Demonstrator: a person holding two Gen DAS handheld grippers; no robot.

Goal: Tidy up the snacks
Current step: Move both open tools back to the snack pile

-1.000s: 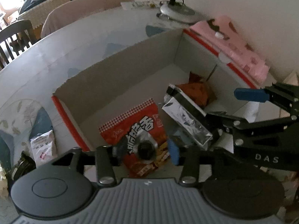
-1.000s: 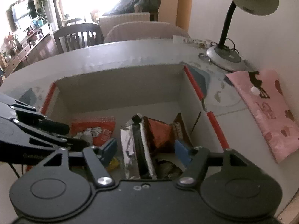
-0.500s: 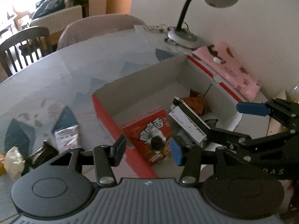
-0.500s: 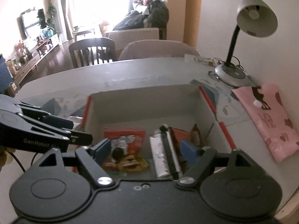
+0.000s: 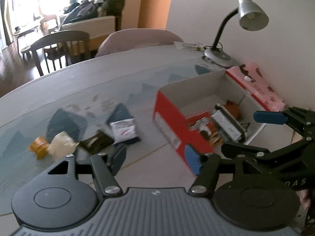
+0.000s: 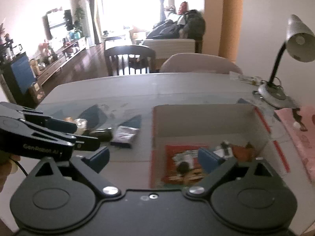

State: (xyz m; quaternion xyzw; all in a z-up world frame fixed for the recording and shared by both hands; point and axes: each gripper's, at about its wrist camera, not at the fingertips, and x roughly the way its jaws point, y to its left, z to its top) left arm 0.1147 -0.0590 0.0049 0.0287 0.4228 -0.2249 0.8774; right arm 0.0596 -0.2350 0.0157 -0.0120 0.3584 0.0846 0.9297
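A red-sided cardboard box [image 5: 169,122] stands on the table and shows in the right wrist view too [image 6: 157,137]. Inside lie a red snack bag [image 6: 185,161], a silver packet [image 5: 226,123] and a brown packet [image 5: 232,108]. Loose snacks lie left of the box: a white packet [image 5: 124,127], a black packet [image 5: 96,141], a pale packet [image 5: 61,147] and an orange one [image 5: 38,147]. My left gripper [image 5: 155,157] is open and empty, above the table before the box's near left corner. My right gripper [image 6: 155,157] is open and empty, back from the box.
A desk lamp [image 5: 250,15] stands at the back right by the wall. A pink cloth [image 5: 259,86] lies right of the box. Chairs [image 6: 130,59] stand behind the table's far edge.
Both grippers have pulled up and back from inside the box. The left one has swung left, bringing the loose snacks on the table into view. Both stay open.
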